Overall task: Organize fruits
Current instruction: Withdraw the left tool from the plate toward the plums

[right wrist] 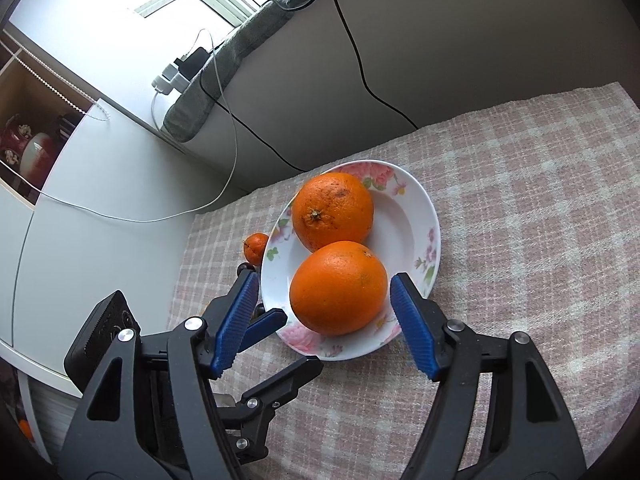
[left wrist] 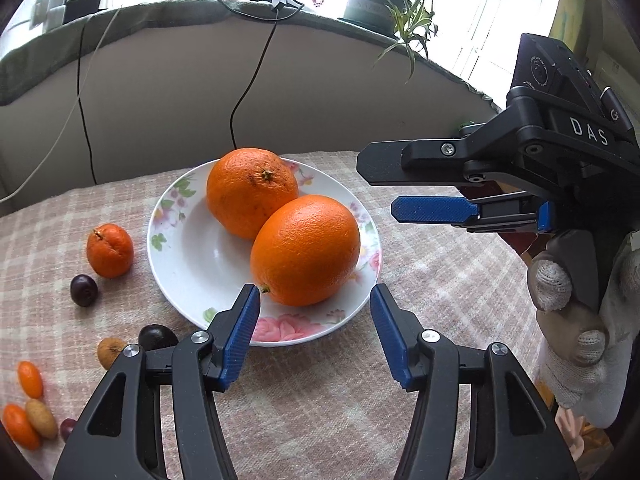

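On the checked cloth (left wrist: 320, 412) at the middle of your left wrist view sits the floral plate (left wrist: 188, 256), and both big fruits lie in it: the near orange (left wrist: 306, 250) toward 5 o'clock of the plate, the far orange (left wrist: 252, 192) toward 12 o'clock, the two touching.

Your left gripper (left wrist: 316, 300) stands released, its blue pads parted over the plate's near rim. The near orange lies just beyond the tips; the left pad comes close to its stem end, but you cannot tell whether it touches. Nothing is held.

Your right gripper (right wrist: 323, 290) is also released, jaws spread wide to either side of the near orange (right wrist: 338, 288). A sliver of plate shows between the right pad and the peel, and the left pad stands clear, so the fruit rests free in the plate (right wrist: 416, 216). From the left view the same gripper comes in at 3 o'clock, carried by your gloved hand (left wrist: 580, 320).

Off the plate at 9 o'clock lie a small mandarin (left wrist: 110, 250) and a dark round fruit (left wrist: 84, 290). Toward 7 o'clock, a second dark fruit (left wrist: 156, 336) and a brown one (left wrist: 109, 351) are partly covered by the left gripper's frame. At the picture's lower left edge sit two kumquats (left wrist: 30, 379), a tan oval fruit (left wrist: 41, 419) and a reddish one, the last mostly hidden and hard to name. In the right view the mandarin (right wrist: 256, 247) is half cut off by the plate rim.
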